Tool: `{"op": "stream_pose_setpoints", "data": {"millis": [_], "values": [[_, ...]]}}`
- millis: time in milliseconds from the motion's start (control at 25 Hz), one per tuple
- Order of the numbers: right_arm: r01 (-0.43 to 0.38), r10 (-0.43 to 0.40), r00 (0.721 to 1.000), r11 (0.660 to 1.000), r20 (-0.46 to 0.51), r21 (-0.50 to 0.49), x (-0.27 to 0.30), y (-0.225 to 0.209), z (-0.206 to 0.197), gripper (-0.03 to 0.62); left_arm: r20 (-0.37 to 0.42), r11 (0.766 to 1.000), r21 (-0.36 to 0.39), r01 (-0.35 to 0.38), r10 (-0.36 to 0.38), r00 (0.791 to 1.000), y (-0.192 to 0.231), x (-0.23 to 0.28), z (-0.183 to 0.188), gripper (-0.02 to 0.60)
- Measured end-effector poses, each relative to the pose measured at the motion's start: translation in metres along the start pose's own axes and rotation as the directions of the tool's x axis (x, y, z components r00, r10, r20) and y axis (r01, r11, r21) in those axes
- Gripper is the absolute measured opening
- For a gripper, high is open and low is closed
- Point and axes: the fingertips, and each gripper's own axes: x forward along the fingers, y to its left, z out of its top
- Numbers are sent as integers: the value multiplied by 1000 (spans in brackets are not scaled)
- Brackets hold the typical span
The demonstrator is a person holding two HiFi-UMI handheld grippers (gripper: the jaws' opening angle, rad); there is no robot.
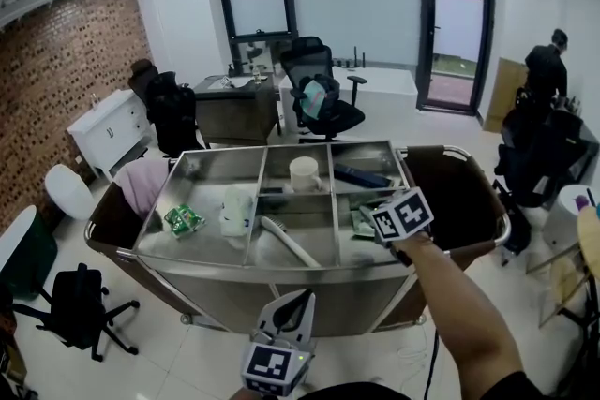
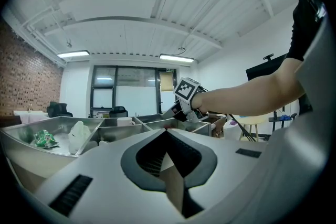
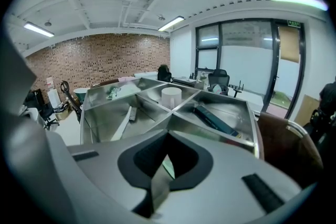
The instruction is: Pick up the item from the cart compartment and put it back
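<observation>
Head view: right hand-held gripper point(image 1: 384, 222) is over the steel cart's point(image 1: 281, 290) front-right compartment, right by the green packet point(image 1: 357, 224) lying there. Left hand-held gripper point(image 1: 298, 300) hangs in front of the cart.

Left gripper view: jaws together, empty.

Right gripper view: jaws together too, with a bit of green peeking through underneath.

The head camera looked steeply down on the steel table point(image 1: 187, 276) from its 6 o'clock side. The left tongs' point(image 2: 167, 134) camera peered low across it from there. The right tongs' point(image 3: 168, 139) camera hung close over the 4 o'clock corner. All three shared its compartments.
</observation>
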Motion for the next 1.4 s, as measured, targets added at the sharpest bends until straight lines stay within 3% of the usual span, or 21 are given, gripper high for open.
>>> {"op": "stream_pose_setpoints", "data": {"millis": [240,520,760,1040,1200,1400], "values": [[0,0,999,1000,49,9,-12,5,9,5,0,1000,1,5,-5,1000,-1,2,0,0],[-9,-2,983,998,182,58,-49,14,20,5,-2,1000,2,8,-8,1000,-3,3,1,0],[-35,12,946,997,323,64,-98,32,28,5,-5,1000,3,16,-16,1000,-4,5,-2,0],[-16,-13,882,998,472,58,-162,55,28,5,-12,1000,8,19,-19,1000,-3,10,-3,0],[-18,-29,851,996,524,85,-191,62,14,5,-19,1000,18,22,-22,1000,-4,13,-2,0],[-20,-47,837,993,546,116,-218,71,-12,5,-18,999,24,25,-24,1000,-6,15,0,0]]}}
